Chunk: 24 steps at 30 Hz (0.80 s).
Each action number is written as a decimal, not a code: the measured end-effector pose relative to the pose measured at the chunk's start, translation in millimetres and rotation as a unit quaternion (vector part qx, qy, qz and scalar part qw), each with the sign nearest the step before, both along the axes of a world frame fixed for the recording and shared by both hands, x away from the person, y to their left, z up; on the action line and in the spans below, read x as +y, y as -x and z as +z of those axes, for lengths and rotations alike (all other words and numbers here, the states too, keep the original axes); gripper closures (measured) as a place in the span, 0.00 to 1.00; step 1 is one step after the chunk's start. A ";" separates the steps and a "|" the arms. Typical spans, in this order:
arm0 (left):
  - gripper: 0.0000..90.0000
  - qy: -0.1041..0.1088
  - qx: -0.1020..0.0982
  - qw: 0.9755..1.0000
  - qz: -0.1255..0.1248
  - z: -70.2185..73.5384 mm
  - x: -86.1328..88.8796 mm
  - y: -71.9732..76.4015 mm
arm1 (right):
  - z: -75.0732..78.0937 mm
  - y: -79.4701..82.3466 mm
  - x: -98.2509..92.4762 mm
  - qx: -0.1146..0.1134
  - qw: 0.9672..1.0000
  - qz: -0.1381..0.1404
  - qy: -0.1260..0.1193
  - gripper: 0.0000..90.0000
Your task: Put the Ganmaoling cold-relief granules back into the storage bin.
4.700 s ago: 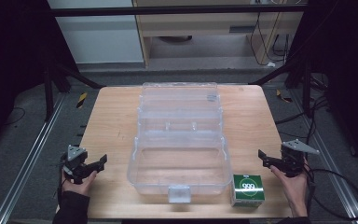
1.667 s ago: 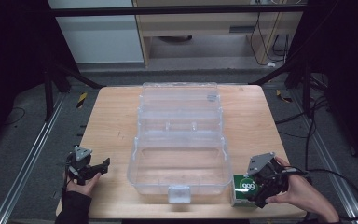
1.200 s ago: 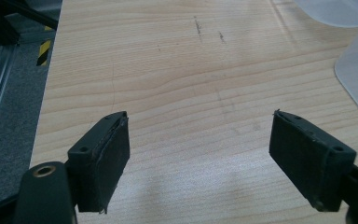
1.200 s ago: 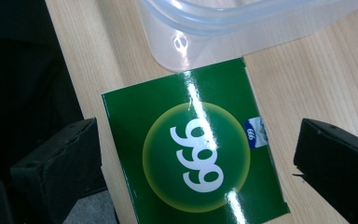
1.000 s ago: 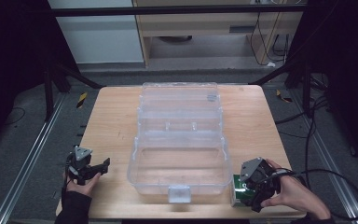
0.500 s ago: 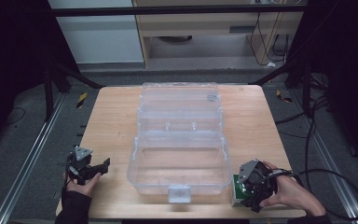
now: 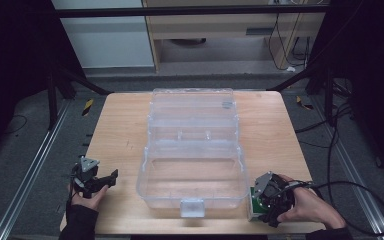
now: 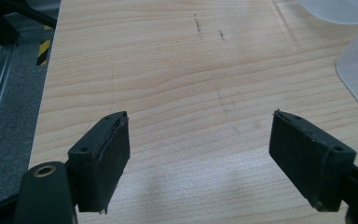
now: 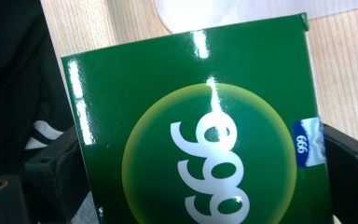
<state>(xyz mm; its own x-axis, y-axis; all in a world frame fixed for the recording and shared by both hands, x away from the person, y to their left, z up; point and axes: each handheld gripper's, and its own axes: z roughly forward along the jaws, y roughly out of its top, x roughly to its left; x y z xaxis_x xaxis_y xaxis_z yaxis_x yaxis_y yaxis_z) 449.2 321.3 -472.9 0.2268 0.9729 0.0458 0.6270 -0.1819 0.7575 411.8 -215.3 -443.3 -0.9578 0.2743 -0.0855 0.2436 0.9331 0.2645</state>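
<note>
A glossy green box (image 9: 191, 93) with a white "999" in a yellow-green circle stands on the table's front right, beside the clear plastic case (image 7: 141, 176). My right gripper (image 7: 266, 201) comes at it from the right. Its jaws have just been closing with the box between them, and both pads now touch its side edges. Only a sliver of the box (image 7: 253, 199) shows past the gripper from above. My left gripper (image 7: 108, 178) rests at the front left of the wooden table (image 7: 115, 130), left of the case. In its own view the left gripper (image 8: 198, 154) stands wide open over bare wood.
The open clear case takes up the middle of the table, its lid (image 7: 192, 107) laid back toward the far side and a latch (image 7: 192, 206) at the front. A cable (image 7: 350, 190) trails right from my right hand. Metal rails run along both table sides.
My right gripper has slid left onto the green box and its jaws have narrowed around it. The left hand has stayed put.
</note>
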 end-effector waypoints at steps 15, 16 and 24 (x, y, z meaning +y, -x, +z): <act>0.22 0.000 0.000 1.000 0.000 0.0 -0.2 0.0 | 3.8 -0.9 -6.8 0.009 1.000 -0.009 -0.001 0.17; 0.22 -0.001 0.000 1.000 0.000 0.0 -0.2 0.0 | 4.1 -0.8 -7.7 0.009 1.000 -0.009 -0.003 0.17; 0.23 -0.001 0.001 1.000 0.000 -0.2 -0.4 -0.2 | 10.2 2.8 -12.9 0.005 1.000 -0.027 -0.012 0.18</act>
<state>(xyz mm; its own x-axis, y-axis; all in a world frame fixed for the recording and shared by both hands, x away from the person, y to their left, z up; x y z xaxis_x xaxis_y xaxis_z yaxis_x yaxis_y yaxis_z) 449.3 320.8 -473.1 0.2279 0.9725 0.0473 0.6283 -0.1840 0.7559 409.0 -228.3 -433.0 -0.9423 0.3278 -0.0677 0.2966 0.9116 0.2846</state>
